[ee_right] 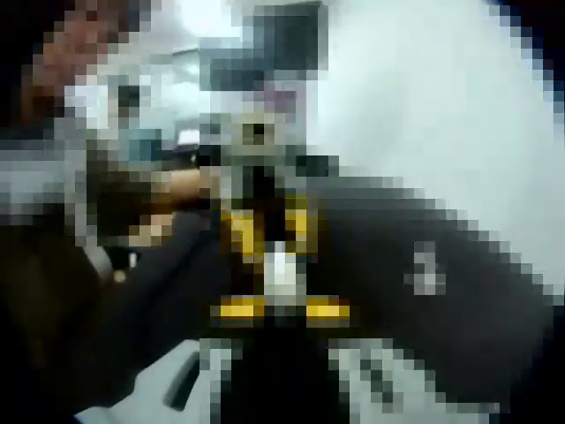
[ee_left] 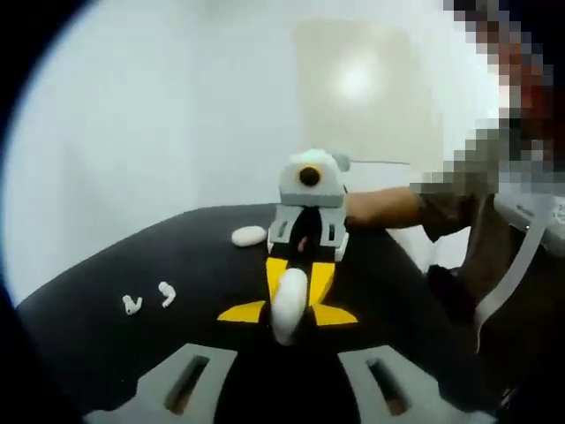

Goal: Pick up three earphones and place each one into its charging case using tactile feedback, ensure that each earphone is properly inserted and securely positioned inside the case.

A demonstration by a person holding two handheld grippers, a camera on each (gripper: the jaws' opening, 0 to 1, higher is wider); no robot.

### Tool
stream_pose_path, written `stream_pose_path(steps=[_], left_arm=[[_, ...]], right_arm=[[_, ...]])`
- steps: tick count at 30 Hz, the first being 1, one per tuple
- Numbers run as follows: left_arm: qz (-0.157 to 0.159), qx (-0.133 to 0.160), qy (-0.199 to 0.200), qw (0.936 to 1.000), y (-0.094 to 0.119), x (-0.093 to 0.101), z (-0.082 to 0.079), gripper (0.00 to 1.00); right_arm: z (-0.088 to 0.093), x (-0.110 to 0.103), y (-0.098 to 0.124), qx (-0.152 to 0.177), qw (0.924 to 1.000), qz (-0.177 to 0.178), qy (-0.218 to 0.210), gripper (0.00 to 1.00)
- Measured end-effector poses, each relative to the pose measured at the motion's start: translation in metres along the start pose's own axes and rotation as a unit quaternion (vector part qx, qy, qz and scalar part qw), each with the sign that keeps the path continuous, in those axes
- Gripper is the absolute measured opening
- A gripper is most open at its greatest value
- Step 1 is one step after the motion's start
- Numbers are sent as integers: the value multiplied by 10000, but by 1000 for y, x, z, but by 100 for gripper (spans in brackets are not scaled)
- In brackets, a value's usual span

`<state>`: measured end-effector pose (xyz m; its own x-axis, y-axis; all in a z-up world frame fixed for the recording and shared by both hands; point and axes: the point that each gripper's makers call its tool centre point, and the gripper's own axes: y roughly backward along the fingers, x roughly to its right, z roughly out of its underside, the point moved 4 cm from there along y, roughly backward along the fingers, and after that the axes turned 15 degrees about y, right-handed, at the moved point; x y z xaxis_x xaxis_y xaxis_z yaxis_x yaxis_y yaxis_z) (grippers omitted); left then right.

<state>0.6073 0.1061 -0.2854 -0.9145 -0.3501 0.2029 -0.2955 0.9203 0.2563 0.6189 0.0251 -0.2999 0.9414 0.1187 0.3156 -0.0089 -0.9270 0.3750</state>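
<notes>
Two grippers are meeting over the black tabletop, the right gripper clamping a white case, the left gripper spread apart, while two earphones are awaiting pickup near its left edge.

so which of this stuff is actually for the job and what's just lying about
For the job:
- near case, between the yellow fingers
- far case
- left earbud
- right earbud

Just there:
- table
- person's arm
- wall
</notes>
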Motion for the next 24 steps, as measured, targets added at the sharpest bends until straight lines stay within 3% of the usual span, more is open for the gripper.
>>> stream_pose_path(steps=[4,6,9,11,15,19,23,24], left_arm=[[-57,-39,-16,10000,-2,-1,1,14],[14,-50,192,9998,-3,1,0,14],[-39,-59,491,9988,-5,-3,-1,13],[-45,-76,595,9982,-5,-3,-1,13],[-1,-148,620,9980,-5,1,0,13],[216,-87,1421,9896,-4,4,-4,13],[301,-75,1645,9859,-1,5,-3,14],[246,113,1636,9862,-1,5,-7,14]], right_arm=[[4,-3,-3,334,9994,117,-22,17],[4,-3,0,166,9996,117,207,18],[6,-2,-1,184,9992,283,214,21],[2,-2,0,231,9980,318,496,20],[1,-5,3,225,9990,293,266,18],[0,-9,3,231,9983,247,484,17],[-2,-12,1,232,9969,286,696,17],[-2,-11,1,243,9970,290,670,17]])
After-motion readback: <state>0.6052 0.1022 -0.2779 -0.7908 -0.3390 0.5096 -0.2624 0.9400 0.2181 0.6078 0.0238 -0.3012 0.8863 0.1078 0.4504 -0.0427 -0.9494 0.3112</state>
